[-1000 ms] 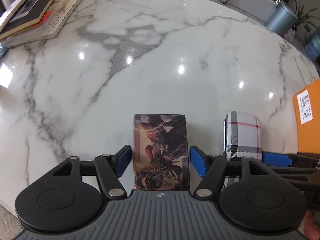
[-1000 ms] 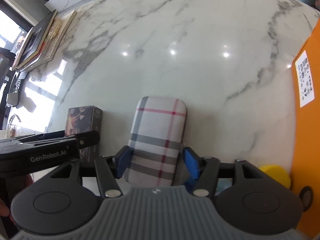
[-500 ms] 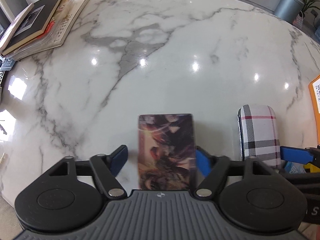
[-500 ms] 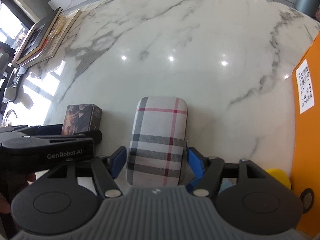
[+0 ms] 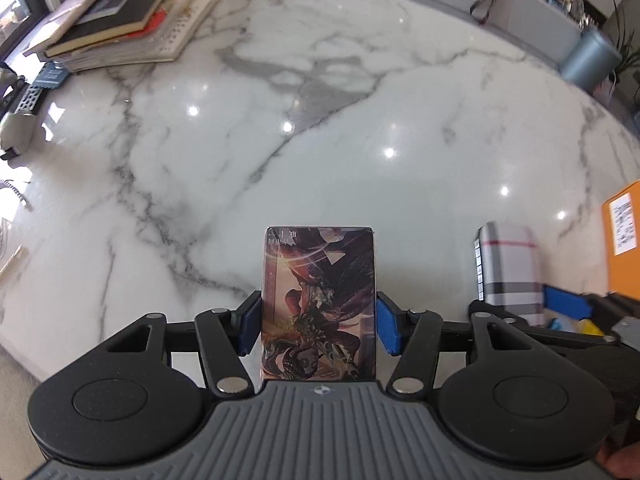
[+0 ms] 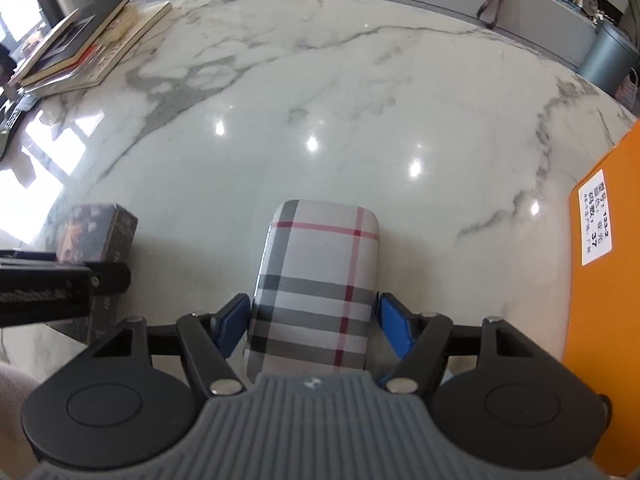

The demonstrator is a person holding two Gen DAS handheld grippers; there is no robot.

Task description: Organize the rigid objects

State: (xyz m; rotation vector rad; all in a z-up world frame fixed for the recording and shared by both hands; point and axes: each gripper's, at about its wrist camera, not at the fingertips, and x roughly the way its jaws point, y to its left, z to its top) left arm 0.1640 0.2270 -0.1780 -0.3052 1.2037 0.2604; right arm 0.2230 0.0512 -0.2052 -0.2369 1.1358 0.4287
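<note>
Marble table (image 5: 320,128): left gripper (image 5: 319,322) closing on card box (image 5: 319,304).

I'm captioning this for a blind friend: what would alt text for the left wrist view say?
The left gripper is closing its blue pads around an illustrated card box on a white marble table. A plaid case lies to the right, stacked books far left.

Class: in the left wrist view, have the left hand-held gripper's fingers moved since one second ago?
Yes. The left hand-held gripper is closing inward on the card box; the earlier gaps beside the box are gone.
</note>
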